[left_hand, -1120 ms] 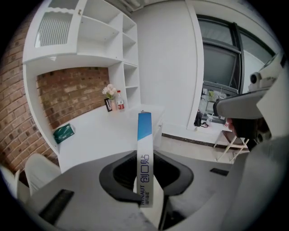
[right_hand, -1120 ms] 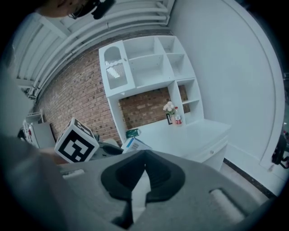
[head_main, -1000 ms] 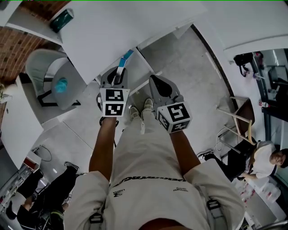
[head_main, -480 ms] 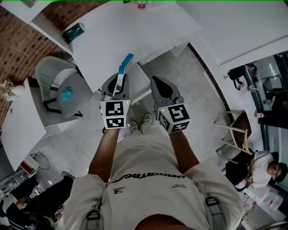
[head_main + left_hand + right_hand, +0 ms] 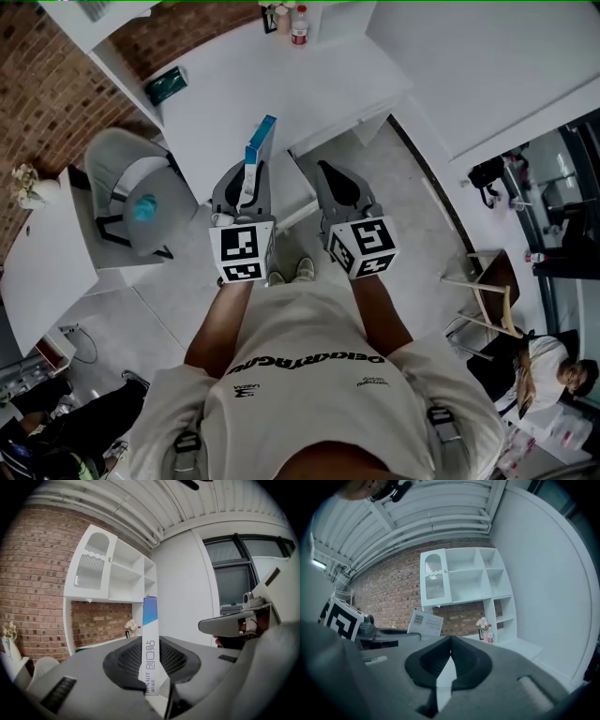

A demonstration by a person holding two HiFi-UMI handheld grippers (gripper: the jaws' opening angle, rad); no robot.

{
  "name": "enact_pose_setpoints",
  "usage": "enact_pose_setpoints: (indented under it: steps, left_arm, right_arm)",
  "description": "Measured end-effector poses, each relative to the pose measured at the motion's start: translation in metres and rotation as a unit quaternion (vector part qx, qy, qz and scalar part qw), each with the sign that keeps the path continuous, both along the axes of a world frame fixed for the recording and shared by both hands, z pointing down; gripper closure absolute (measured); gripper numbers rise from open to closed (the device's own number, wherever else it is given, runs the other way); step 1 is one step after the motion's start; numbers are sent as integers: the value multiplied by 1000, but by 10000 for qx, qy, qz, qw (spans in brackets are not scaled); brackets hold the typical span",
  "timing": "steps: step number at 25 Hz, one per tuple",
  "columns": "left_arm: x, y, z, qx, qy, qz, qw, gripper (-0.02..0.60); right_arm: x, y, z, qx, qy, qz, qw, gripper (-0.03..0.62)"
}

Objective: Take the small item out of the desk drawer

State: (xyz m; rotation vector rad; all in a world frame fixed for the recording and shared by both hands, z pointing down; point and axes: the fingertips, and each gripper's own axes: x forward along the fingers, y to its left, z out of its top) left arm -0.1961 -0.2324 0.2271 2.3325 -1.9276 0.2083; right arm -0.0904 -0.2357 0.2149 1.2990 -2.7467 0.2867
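Note:
A slim blue and white box [image 5: 259, 142] stands upright between the jaws of my left gripper [image 5: 247, 176], which is shut on its lower end. In the left gripper view the box [image 5: 150, 639] rises from the pads with printed text on its white face. My right gripper [image 5: 323, 169] hangs beside it, shut with nothing held; its jaws meet at the tip [image 5: 449, 645]. Both grippers hover over the front edge of the white desk [image 5: 281, 80]. From the right gripper view the box [image 5: 425, 622] shows at the left.
A grey chair [image 5: 122, 178] with a teal item on it stands left of the desk. Bottles [image 5: 298, 22] and a green packet [image 5: 167, 86] lie on the desk's far side. A wooden chair [image 5: 489, 281] and seated people are at the right and lower left.
Both grippers have risen together, carrying the box up to the desk's front edge. More of the desk and brick wall has come into the head view.

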Motion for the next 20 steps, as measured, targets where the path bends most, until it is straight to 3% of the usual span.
enact_pose_setpoints:
  steps: [9, 20]
  left_arm:
    - [2, 14, -28, 395, 100, -137, 9991, 503]
    - [3, 21, -33, 537, 91, -182, 9984, 503]
  right_arm:
    - [2, 4, -17, 146, -106, 72, 9998, 603]
    - [1, 8, -21, 211, -119, 97, 9997, 603]
